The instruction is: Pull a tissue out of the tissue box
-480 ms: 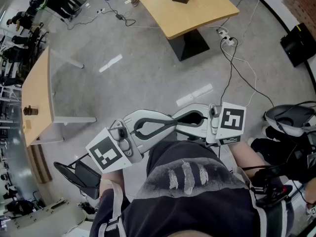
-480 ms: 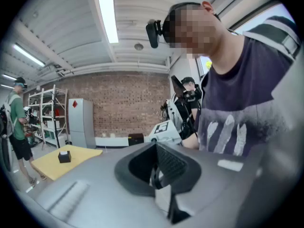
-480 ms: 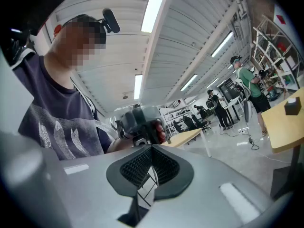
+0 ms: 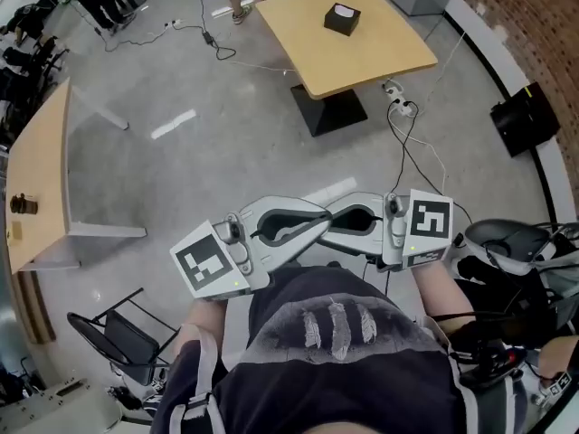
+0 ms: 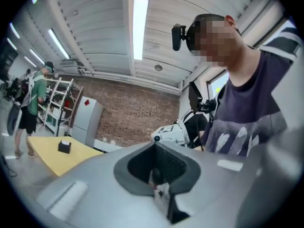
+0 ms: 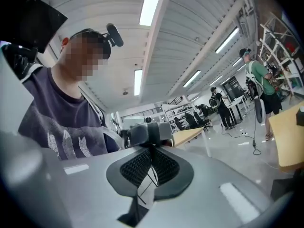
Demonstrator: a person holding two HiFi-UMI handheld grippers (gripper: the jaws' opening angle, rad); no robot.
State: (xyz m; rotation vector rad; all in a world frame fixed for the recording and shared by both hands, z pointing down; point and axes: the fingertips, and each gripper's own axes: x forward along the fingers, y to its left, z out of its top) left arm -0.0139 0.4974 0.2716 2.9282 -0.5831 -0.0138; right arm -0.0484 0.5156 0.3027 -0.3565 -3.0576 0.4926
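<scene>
Left gripper (image 4: 318, 224) and right gripper (image 4: 335, 219) both sit closed, empty, held level by the chest. The tissue box (image 4: 342, 18) is well apart at twelve o'clock, untouched — nothing begun.

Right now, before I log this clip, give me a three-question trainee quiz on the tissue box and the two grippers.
1. True or false: the right gripper has its jaws wide apart.
2. Where is the tissue box? A) on the yellow table, far from both grippers; B) between the right gripper's jaws; C) between the jaws of the left gripper.
3. What does the left gripper hold?
Key: 1 false, its jaws are together. 2 A. 3 nothing; its jaws are together with nothing between them.
</scene>
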